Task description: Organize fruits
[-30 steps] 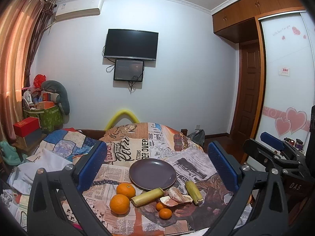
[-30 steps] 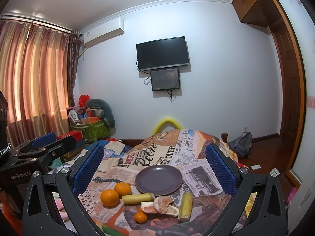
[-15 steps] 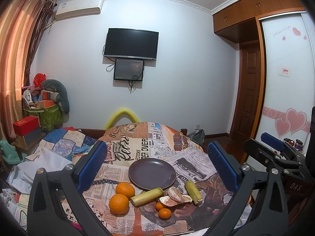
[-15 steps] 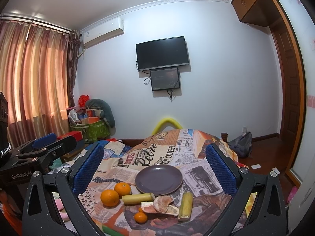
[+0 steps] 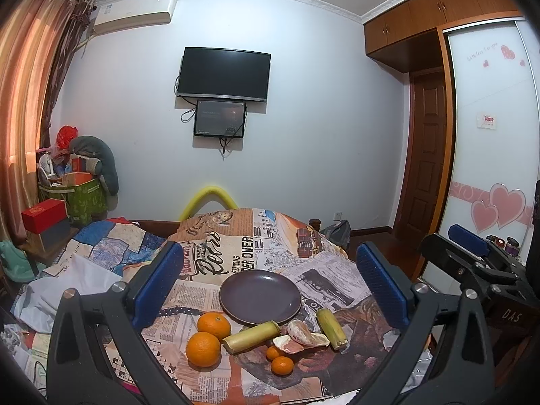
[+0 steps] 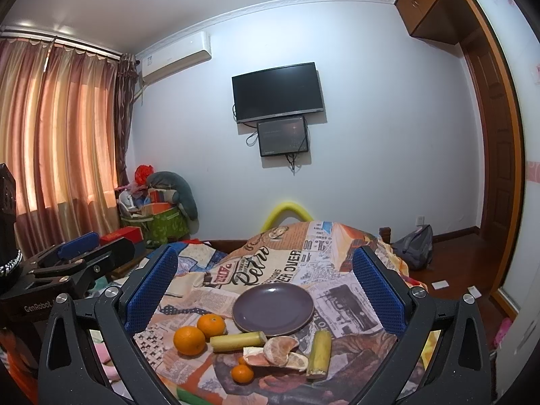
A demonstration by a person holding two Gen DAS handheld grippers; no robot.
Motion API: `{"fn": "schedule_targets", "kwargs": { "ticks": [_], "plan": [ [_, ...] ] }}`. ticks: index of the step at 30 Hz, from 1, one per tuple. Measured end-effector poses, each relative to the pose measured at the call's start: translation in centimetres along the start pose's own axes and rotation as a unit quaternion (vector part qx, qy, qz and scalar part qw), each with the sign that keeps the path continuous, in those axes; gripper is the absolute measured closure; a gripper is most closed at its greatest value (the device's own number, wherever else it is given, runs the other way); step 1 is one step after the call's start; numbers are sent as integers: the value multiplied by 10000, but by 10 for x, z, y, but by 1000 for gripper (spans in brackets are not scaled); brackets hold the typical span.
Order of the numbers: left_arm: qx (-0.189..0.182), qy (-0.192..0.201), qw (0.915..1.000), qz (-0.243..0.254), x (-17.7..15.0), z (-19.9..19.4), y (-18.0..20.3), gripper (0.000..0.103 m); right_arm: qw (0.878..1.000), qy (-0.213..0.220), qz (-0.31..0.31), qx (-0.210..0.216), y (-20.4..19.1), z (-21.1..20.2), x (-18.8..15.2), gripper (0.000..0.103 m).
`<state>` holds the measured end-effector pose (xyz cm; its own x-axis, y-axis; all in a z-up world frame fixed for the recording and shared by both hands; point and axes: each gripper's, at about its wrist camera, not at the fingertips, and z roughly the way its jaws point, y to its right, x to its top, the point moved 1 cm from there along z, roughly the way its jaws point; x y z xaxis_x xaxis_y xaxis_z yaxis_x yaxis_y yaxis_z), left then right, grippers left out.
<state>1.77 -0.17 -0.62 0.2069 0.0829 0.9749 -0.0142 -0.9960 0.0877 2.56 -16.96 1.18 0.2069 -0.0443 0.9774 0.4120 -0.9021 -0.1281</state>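
Observation:
An empty dark purple plate [image 5: 260, 296] [image 6: 273, 308] lies on a table covered with a newspaper-print cloth [image 5: 219, 256]. In front of it lie two oranges [image 5: 203, 348] [image 6: 189, 340], two yellow-green cane pieces [image 5: 251, 335] [image 6: 319, 353], a peeled citrus on its rind [image 5: 301, 335] [image 6: 278, 354] and small mandarins [image 5: 282, 365] [image 6: 242, 373]. My left gripper [image 5: 268, 281] hangs open above and short of the fruit, holding nothing. My right gripper [image 6: 265, 285] is likewise open and empty. Each gripper shows at the edge of the other's view.
A bed with patchwork bedding [image 5: 111, 249] lies left of the table. A green basket of clutter [image 5: 81, 199] and a red box [image 5: 44, 214] stand by the curtain. A backpack [image 6: 413, 246] sits on the wooden floor at right, near the wardrobe [image 5: 489, 155].

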Motion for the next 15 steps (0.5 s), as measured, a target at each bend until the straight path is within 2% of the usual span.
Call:
{"fn": "schedule_targets", "kwargs": {
  "ticks": [15],
  "plan": [
    [-20,-7,10000,-2,0,2,0,0,10000,-34,22,6,2,2,-1,0]
  ]
}}
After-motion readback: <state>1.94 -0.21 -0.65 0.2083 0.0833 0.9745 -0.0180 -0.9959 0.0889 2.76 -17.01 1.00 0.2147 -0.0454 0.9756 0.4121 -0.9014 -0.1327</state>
